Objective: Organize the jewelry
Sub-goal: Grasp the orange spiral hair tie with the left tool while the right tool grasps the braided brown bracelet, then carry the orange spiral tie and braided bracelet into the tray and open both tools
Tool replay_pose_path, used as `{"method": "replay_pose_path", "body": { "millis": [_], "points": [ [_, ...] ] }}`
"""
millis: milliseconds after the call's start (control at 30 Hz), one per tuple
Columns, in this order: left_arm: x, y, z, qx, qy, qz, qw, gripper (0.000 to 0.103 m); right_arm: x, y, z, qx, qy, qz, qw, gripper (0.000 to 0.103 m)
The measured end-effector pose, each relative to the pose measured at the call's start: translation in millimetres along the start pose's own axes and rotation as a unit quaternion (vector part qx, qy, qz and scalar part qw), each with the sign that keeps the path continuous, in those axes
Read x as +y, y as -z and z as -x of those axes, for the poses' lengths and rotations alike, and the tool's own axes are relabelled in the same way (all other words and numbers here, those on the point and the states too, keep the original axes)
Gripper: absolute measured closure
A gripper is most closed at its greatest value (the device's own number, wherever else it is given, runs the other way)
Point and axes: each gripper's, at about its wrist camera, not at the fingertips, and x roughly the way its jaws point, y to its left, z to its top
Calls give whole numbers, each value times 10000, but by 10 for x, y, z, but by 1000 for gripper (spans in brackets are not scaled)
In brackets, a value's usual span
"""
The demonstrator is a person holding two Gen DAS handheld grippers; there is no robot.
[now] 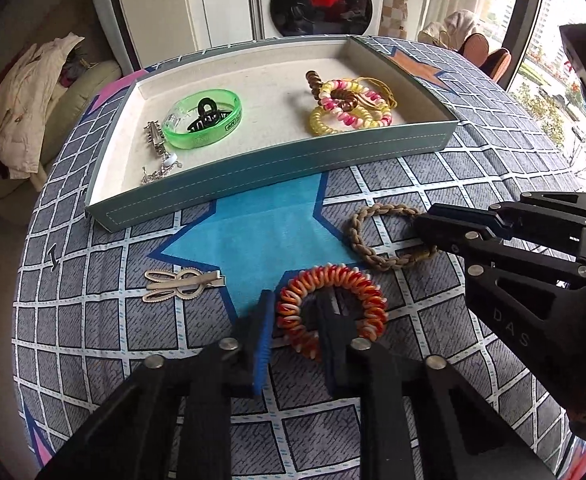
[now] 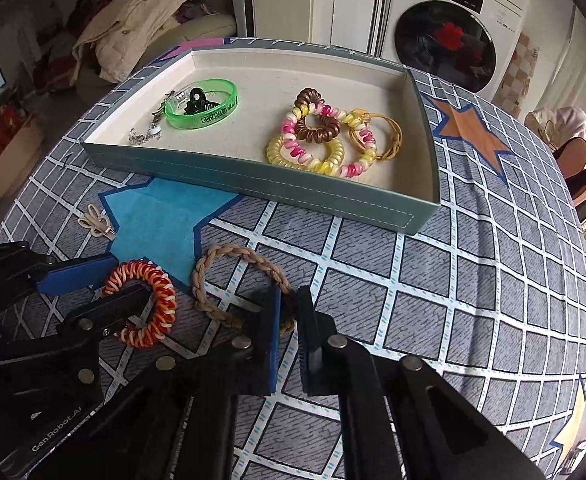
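Note:
A teal tray [image 1: 277, 176] [image 2: 325, 200] holds a green bangle [image 1: 205, 118] with a black claw clip, silver clips, a chain and several spiral hair ties [image 1: 349, 106] [image 2: 321, 136]. On the cloth lie a red-orange spiral tie [image 1: 331, 312] [image 2: 143, 304], a beige braided band [image 1: 389, 236] [image 2: 237, 284] and a silver bow clip [image 1: 183, 284] [image 2: 97, 222]. My left gripper [image 1: 295, 312] [image 2: 109, 284] is open, its fingers straddling the spiral tie's rim. My right gripper [image 2: 289, 312] [image 1: 423, 232] is nearly closed around the braided band.
The table carries a grey grid cloth with a blue star [image 1: 261, 232] and an orange star [image 2: 473, 128]. A washing machine [image 2: 453, 36] and a sofa with clothes [image 2: 141, 16] stand beyond the table.

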Motion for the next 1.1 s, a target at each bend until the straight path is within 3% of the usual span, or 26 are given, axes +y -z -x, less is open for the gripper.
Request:
{"method": "replay_pose_path", "body": {
  "millis": [400,1100],
  "points": [
    [218,143,155,-208,372,87,9991,71,-62,147,170,-210,12,-540,9983,96],
    [562,180,533,-738,419,120,9963,71,-99,240,539,-549,-352,-1283,9896,96]
  ]
}}
